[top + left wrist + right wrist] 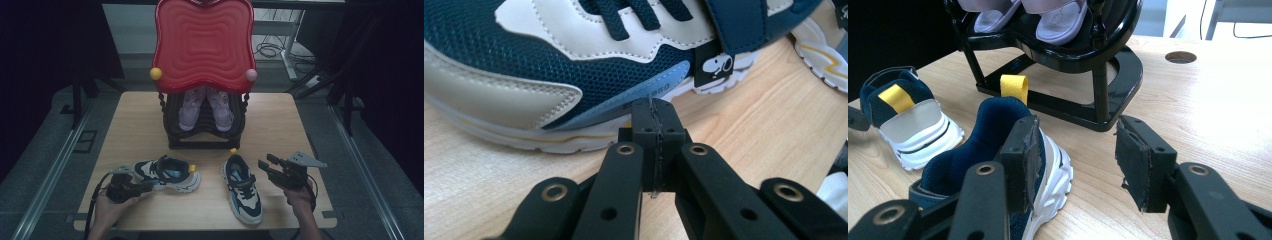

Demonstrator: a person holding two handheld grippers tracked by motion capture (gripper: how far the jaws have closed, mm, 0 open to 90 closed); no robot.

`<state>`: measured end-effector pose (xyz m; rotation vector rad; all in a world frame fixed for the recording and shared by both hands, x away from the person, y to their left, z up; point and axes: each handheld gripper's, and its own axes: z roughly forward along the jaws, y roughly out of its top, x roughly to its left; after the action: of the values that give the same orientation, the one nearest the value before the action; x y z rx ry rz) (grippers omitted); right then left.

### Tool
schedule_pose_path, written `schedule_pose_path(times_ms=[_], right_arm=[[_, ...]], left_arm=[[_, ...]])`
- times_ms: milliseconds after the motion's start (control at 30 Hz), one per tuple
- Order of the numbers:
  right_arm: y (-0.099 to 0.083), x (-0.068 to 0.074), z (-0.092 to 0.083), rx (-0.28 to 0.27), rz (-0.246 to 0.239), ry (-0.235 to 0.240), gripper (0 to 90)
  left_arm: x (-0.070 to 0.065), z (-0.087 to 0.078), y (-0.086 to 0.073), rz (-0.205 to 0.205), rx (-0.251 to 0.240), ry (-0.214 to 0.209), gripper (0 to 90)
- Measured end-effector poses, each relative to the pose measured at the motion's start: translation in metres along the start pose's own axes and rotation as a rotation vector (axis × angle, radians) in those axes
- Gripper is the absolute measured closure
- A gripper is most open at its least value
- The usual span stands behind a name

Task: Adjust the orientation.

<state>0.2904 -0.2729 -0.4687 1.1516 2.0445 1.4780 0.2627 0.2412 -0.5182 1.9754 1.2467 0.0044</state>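
Note:
Two navy and white sneakers lie on the wooden table. The left sneaker rests on its sole with its yellow heel tab to the right. My left gripper is shut with nothing between its jaws. Its tips sit right at the sneaker's side, just above the white sole. The right sneaker points toward the person, heel tab away. My right gripper hovers open just right of its heel. The open jaws hold nothing, and the sneaker's heel sits beside the left jaw.
A black shoe rack with a red wavy top stands at the table's back middle. A pair of pink sandals sits inside it. A round hole marks the tabletop beyond the rack.

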Motion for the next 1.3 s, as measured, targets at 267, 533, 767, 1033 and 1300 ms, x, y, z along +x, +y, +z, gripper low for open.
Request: schedule_pose_path(times_ms=[267,533,767,1033,1300], right_arm=[[0.000,0.000,-0.001,-0.003,0.002,-0.003,52.3],[0.000,0.000,0.000,-0.004,-0.002,-0.003,52.3],[0.002,0.002,-0.001,-0.017,0.032,0.033,52.3],[0.003,0.002,-0.001,-0.015,0.037,0.038,52.1],[0.003,0.003,-0.001,-0.012,0.034,0.033,52.1]], left_arm=[[0.007,0.000,0.007,-0.011,-0.004,0.023,90.0],[0.013,0.000,0.014,-0.015,-0.019,0.044,90.0],[0.020,0.001,0.017,-0.033,-0.031,0.043,90.0],[0.025,0.003,0.025,-0.033,-0.034,0.063,90.0],[0.029,0.009,0.034,-0.032,-0.036,0.080,90.0]])
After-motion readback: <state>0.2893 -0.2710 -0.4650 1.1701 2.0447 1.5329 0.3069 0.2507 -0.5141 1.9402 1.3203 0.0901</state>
